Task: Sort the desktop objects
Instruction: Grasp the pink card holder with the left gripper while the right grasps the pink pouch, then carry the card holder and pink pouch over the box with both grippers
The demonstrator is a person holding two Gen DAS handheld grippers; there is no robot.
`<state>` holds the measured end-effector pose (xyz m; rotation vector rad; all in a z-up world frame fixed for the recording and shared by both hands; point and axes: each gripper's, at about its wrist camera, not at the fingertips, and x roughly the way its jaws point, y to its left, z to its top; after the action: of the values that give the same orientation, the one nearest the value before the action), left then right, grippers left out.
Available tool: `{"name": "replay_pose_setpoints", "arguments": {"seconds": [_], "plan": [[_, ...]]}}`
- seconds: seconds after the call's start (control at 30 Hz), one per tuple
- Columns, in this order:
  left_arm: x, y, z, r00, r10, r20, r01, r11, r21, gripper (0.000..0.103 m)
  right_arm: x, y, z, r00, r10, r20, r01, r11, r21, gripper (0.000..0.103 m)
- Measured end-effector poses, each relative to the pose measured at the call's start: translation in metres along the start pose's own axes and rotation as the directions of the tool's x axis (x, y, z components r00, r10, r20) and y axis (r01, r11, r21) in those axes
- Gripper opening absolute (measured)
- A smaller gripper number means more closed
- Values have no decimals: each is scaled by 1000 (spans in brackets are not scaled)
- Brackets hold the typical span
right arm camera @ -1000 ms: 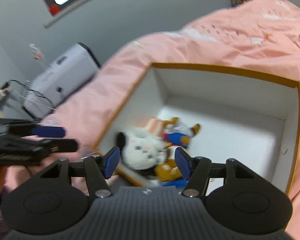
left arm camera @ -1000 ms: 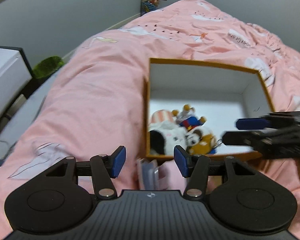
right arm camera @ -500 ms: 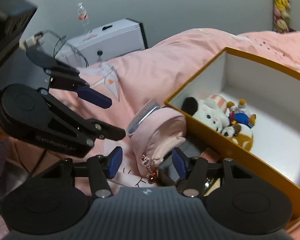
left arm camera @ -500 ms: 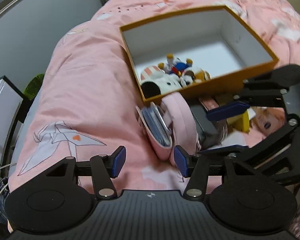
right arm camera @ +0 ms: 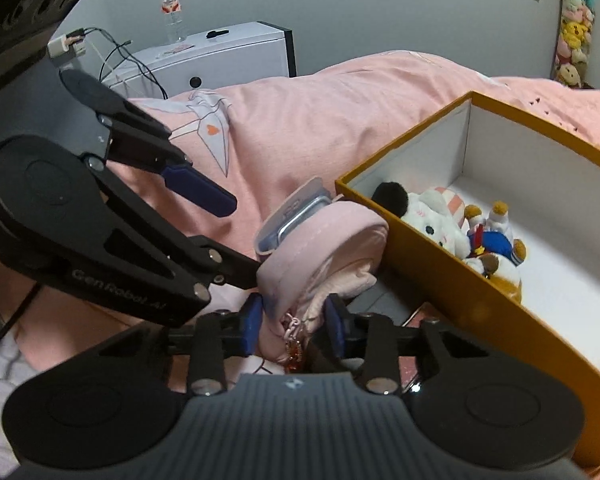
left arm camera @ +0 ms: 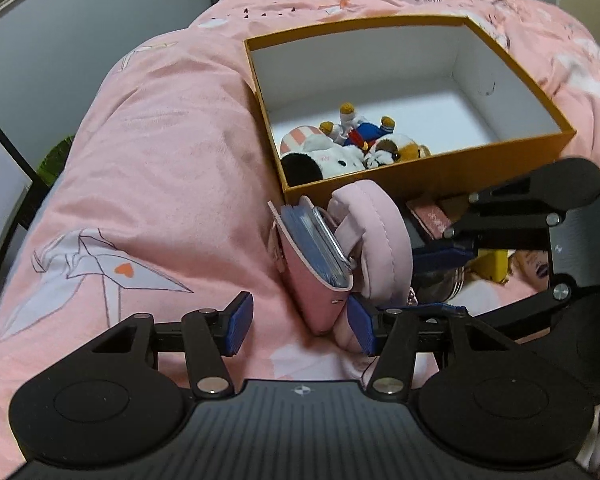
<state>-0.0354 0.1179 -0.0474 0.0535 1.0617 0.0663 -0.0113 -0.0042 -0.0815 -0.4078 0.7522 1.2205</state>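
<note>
R gripper closing on pink pouch (to lift) | L gripper spread, steadying | box far side

Pink pouch, orange box white inside, pink quilt with paper-crane print, blue-padded black tongs

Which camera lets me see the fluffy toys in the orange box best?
The left wrist view: it looks down into the orange box, so the plush toys show together in the near corner. The right wrist view sees the toys from the side, and the box wall hides their lower parts.
</note>
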Motion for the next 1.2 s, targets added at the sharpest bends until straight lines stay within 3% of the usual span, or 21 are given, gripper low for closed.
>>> {"name": "replay_pose_setpoints", "arguments": {"seconds": [0.13, 0.43, 0.53, 0.63, 0.73, 0.93, 1.07, 1.2], "plan": [[0, -2, 0, 1000, -16, 4, 16, 1000, -5, 61, -8, -3, 0, 1000, 9, 0, -9, 1000, 18, 27], [3, -9, 0, 1000, -21, -1, 21, 999, 37, 61, -53, -28, 4, 991, 128, 31, -131, 979, 156, 24], [6, -5, 1, 1000, -11, 0, 11, 1000, -4, 61, -73, -38, 4, 988, 153, 29, -155, 969, 192, 19], [7, 0, 2, 999, -33, -1, 33, 998, -51, 51, -91, -49, -3, 984, 178, 12, -176, 957, 233, 19], [16, -7, 2, 999, -15, -34, 14, 999, -37, 44, -112, -60, -8, 976, 216, 20, -213, 935, 284, 19], [22, -16, 3, 999, 18, -28, -19, 999, -31, 33, -135, -74, -19, 989, 130, -68, -104, 950, 294, 19], [21, -16, 2, 1000, 22, -13, -22, 999, -40, 29, -122, -85, -29, 989, 39, -140, 7, 950, 311, 19], [22, -14, 3, 1000, 31, -3, -31, 997, -72, 26, -106, -95, -39, 988, 6, -153, 50, 932, 360, 27]]}}
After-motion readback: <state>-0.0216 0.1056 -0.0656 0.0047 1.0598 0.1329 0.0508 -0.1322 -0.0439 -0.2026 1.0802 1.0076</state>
